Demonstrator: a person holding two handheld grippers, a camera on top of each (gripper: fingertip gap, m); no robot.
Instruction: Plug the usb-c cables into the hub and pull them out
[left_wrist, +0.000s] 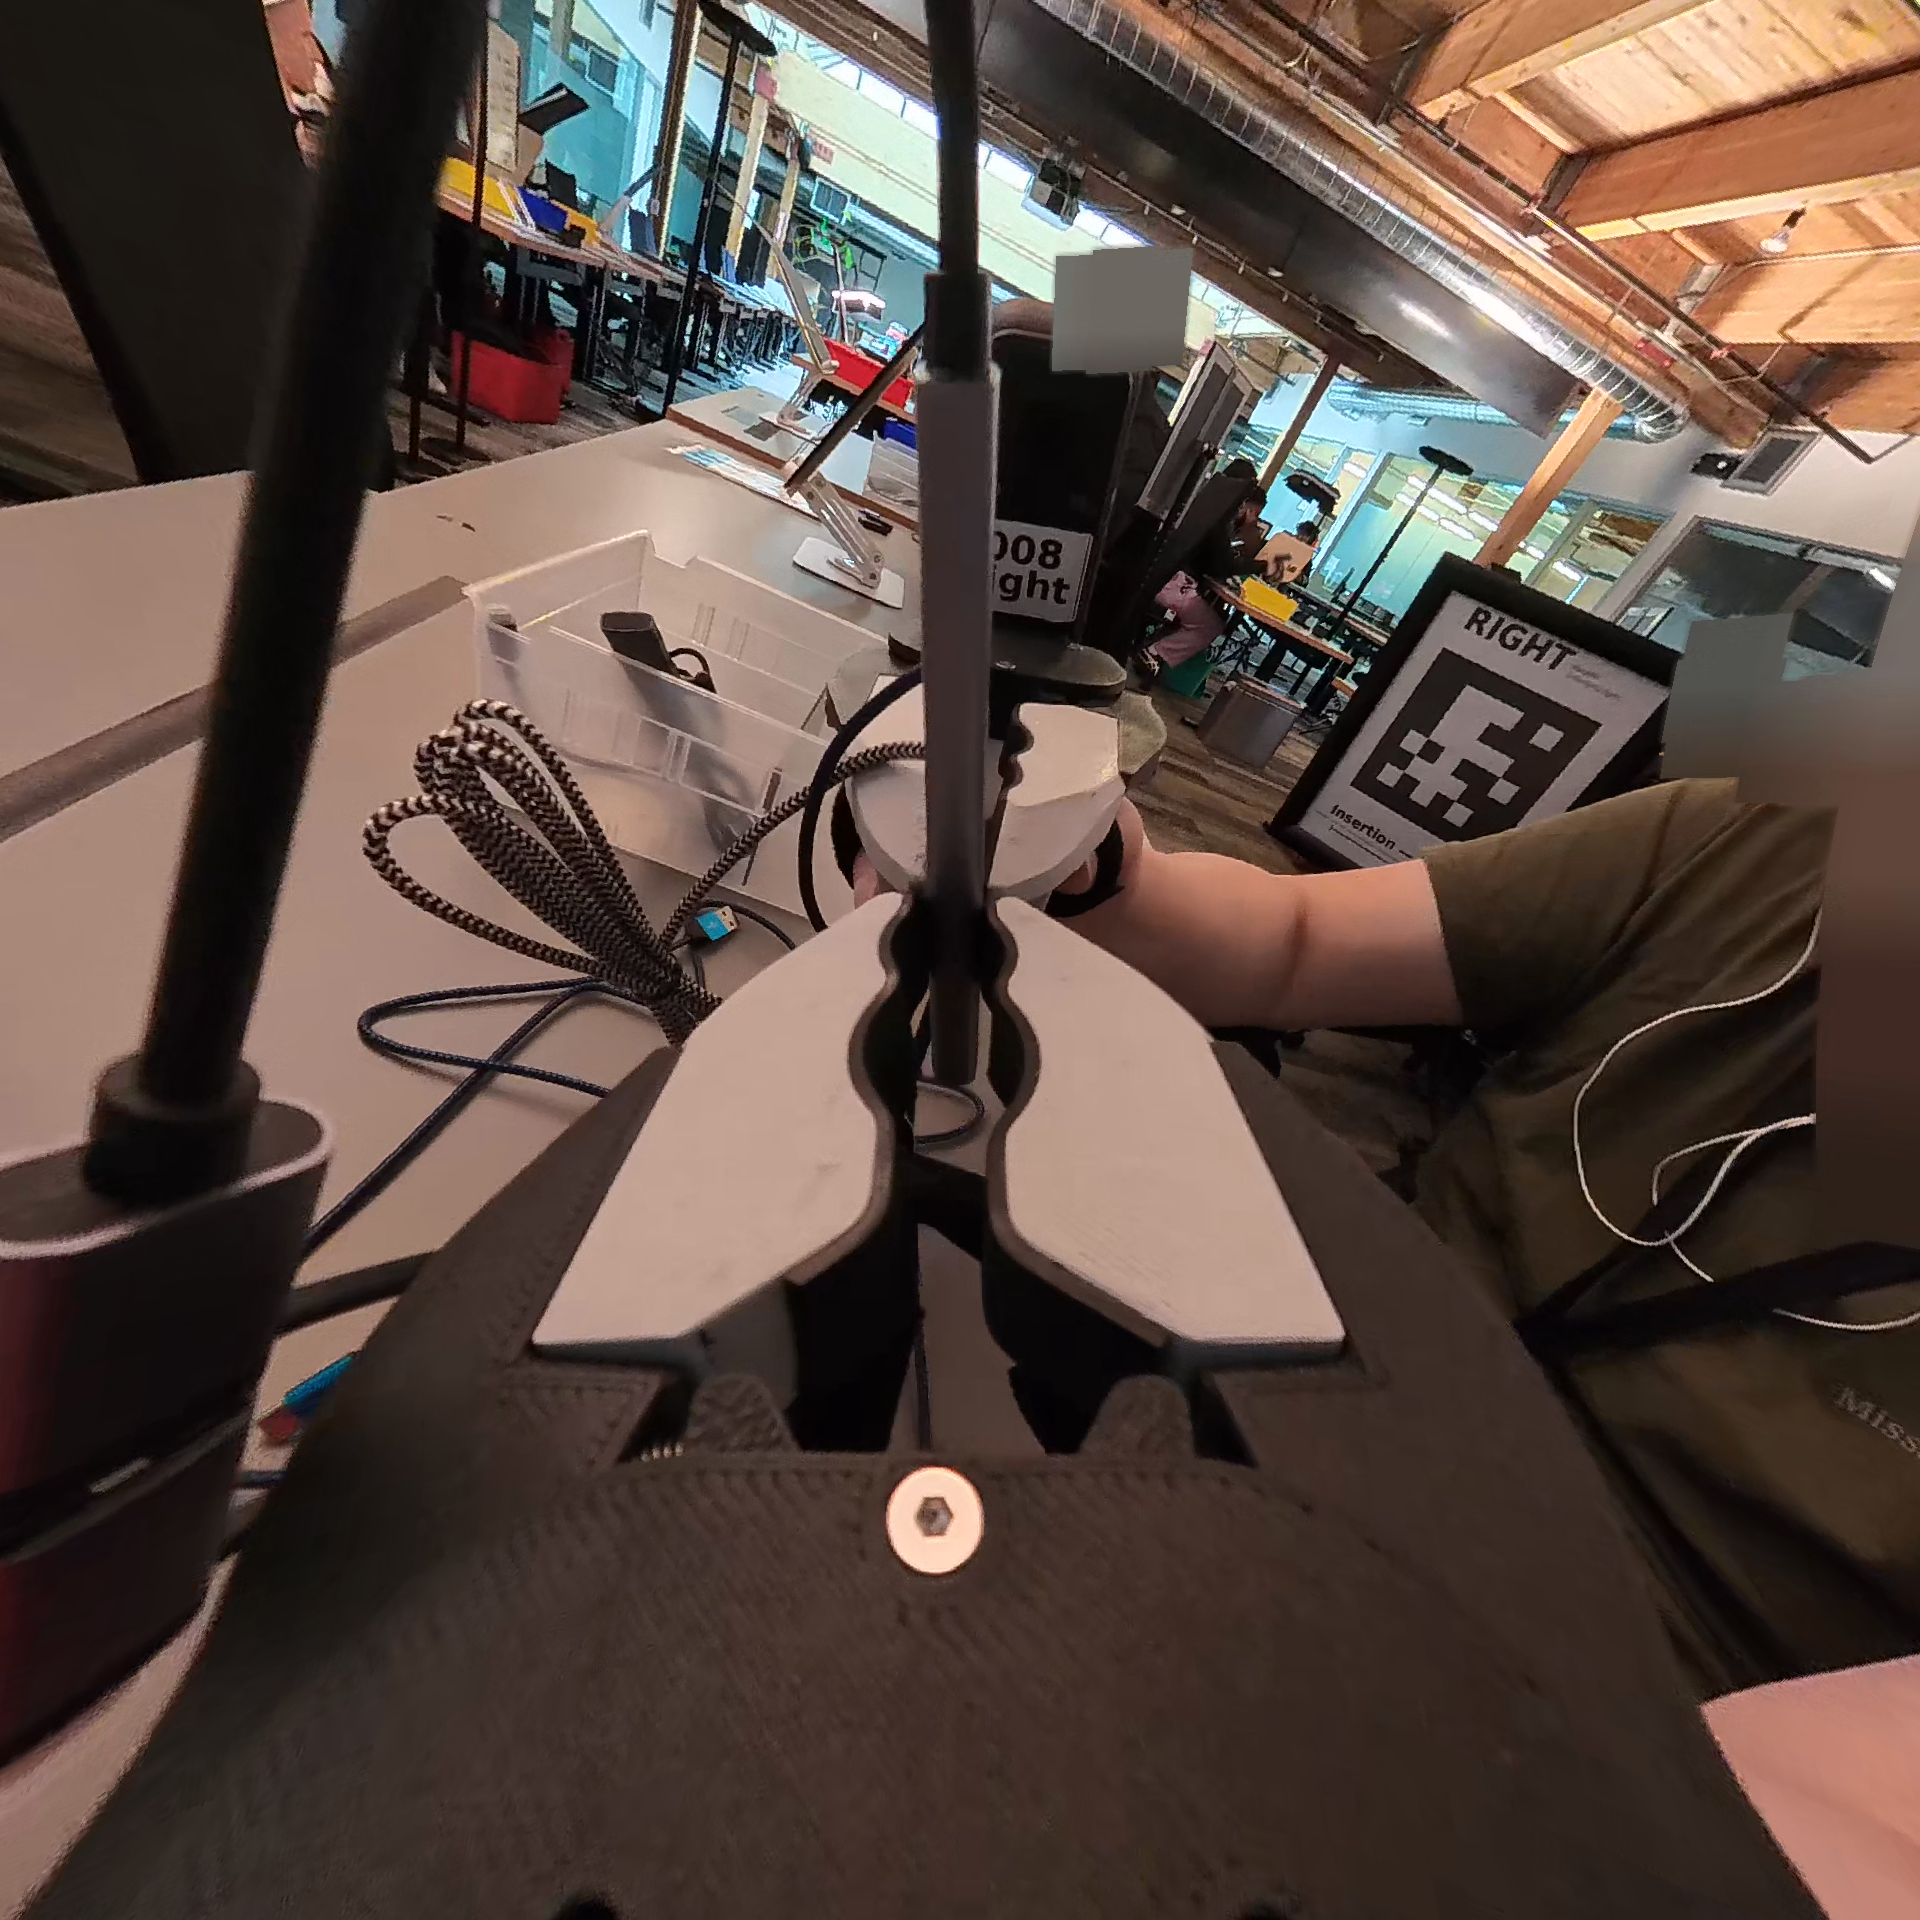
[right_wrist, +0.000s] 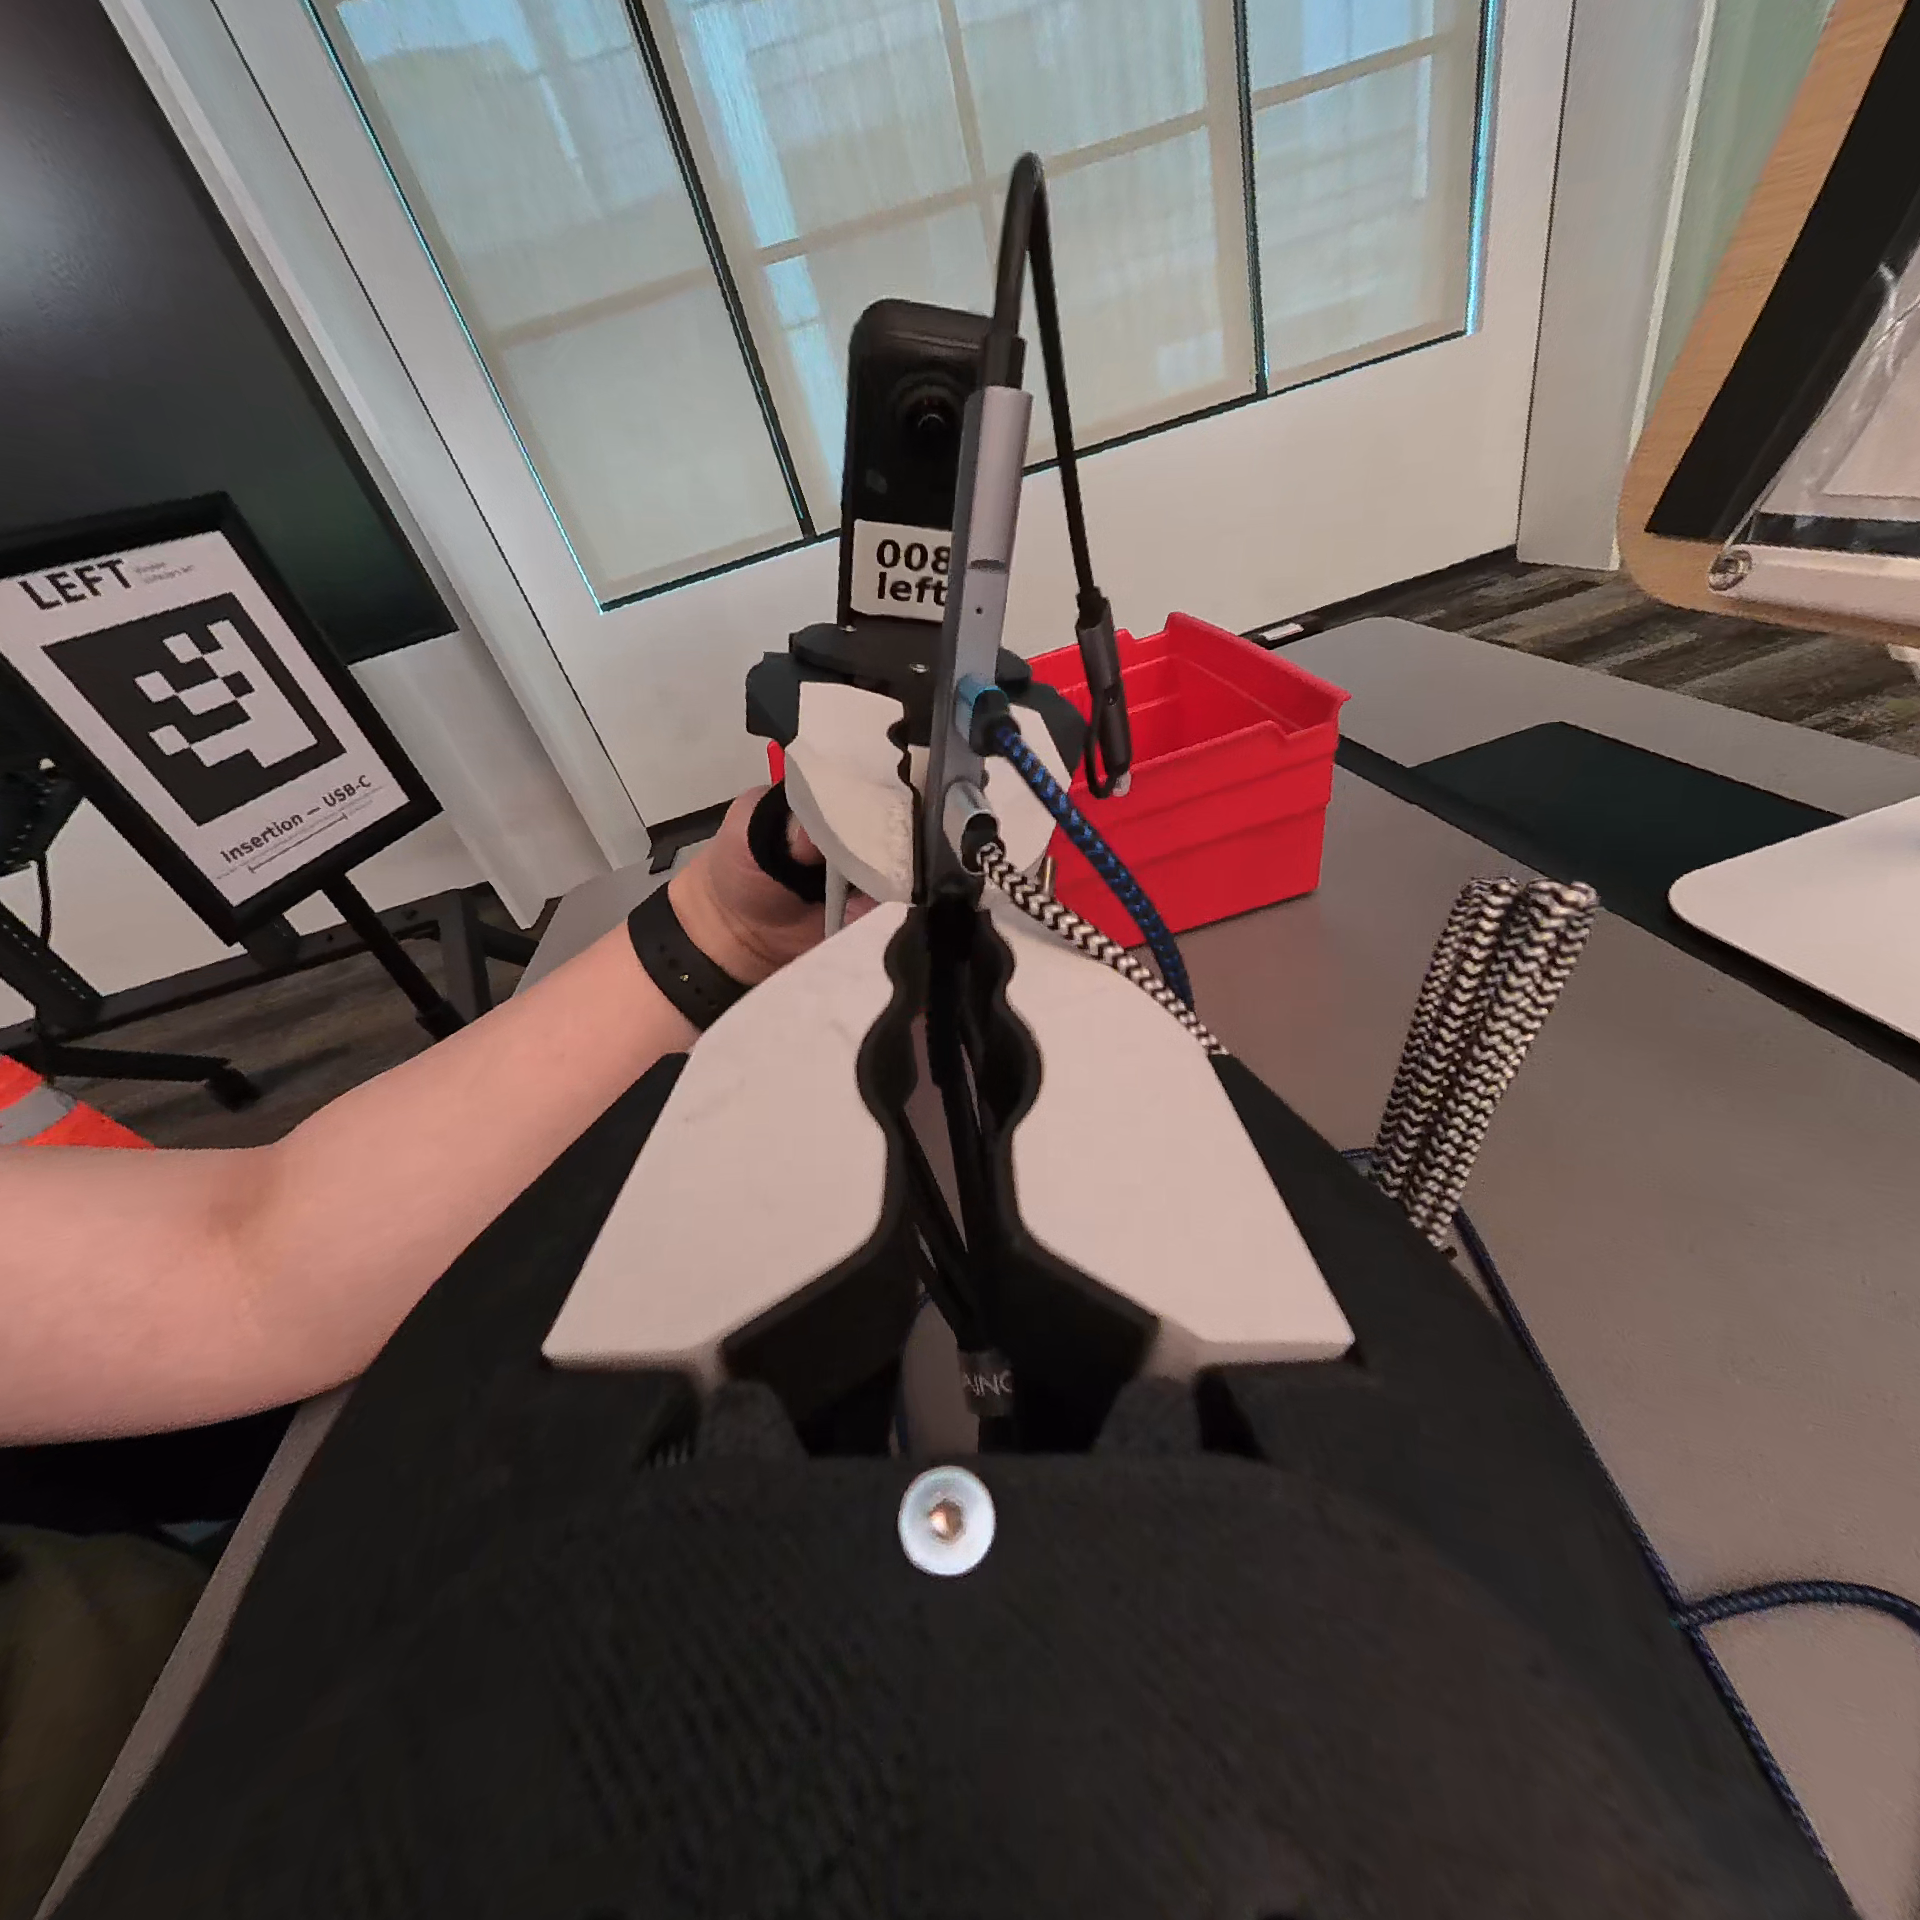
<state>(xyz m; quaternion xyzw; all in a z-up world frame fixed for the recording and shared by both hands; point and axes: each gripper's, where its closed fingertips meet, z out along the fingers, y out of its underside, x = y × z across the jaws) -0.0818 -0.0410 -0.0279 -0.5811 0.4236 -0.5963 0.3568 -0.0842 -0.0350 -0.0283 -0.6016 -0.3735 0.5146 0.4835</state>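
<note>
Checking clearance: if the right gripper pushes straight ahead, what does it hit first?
The right gripper would likely meet the hub, then the left gripper holding it just beyond; depth is unclear.

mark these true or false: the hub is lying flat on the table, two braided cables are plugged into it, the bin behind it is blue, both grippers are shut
1. The hub lies flat on the table. False: the left gripper holds it upright in the air.
2. A blue braided cable and a black-and-white braided cable are plugged into it. True.
3. The bin behind it is blue. False: red.
4. The right gripper is shut on dark cables. True.
</note>
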